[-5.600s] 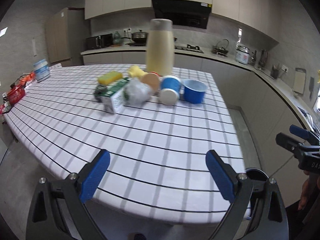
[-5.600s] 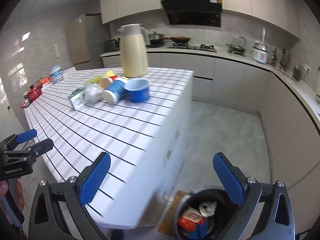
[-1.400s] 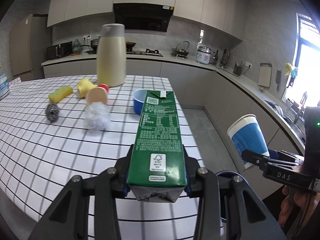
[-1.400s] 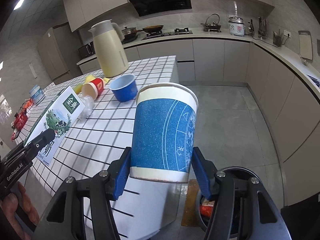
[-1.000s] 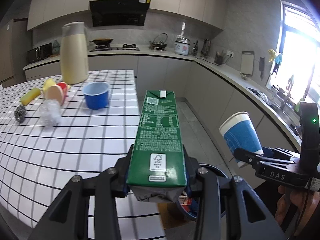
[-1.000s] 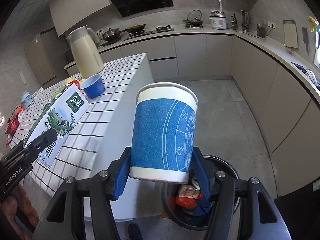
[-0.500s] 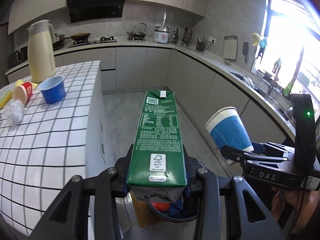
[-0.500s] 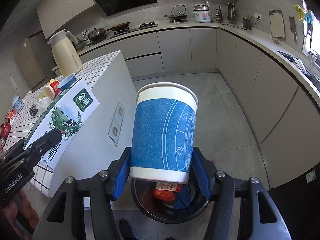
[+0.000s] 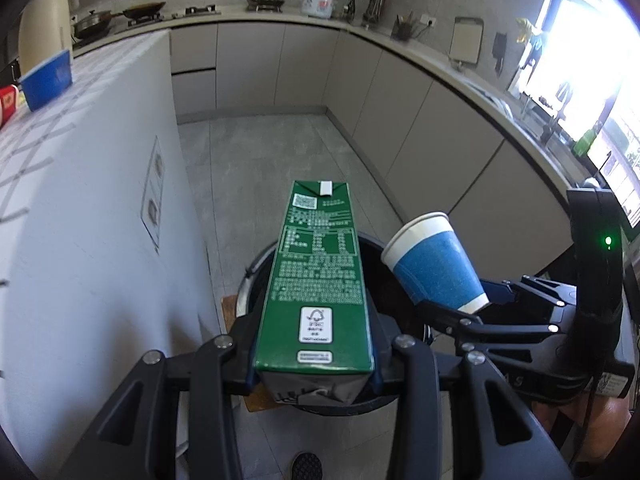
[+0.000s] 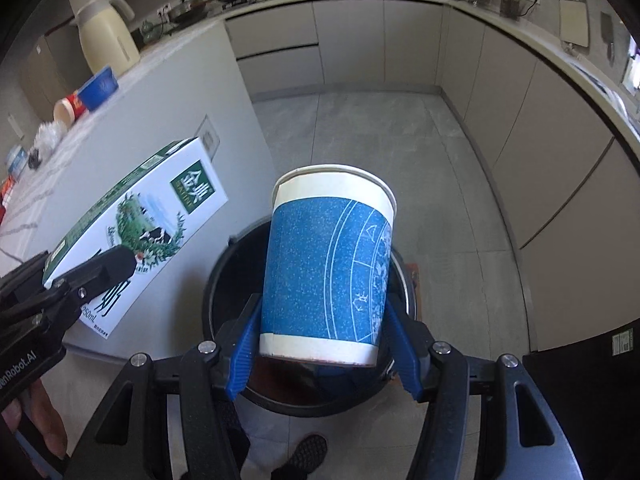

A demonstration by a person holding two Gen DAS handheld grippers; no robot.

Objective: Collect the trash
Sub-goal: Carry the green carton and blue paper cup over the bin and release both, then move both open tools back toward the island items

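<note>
The bin (image 10: 224, 280) is mostly hidden, its contents unreadable. Left tongs (image 9: 314, 364) pinch the milk carton (image 9: 318, 276) above it; right tongs (image 10: 322, 346) pinch the paper cup (image 10: 328, 264) there too.

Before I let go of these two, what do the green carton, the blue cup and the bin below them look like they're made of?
Green carton: coated paperboard, seemingly; printed panels, folded glued seam at the end. Blue cup: paper, matte, with a rolled white rim. Bin: dark and smooth; plastic or metal, I can't tell.
</note>
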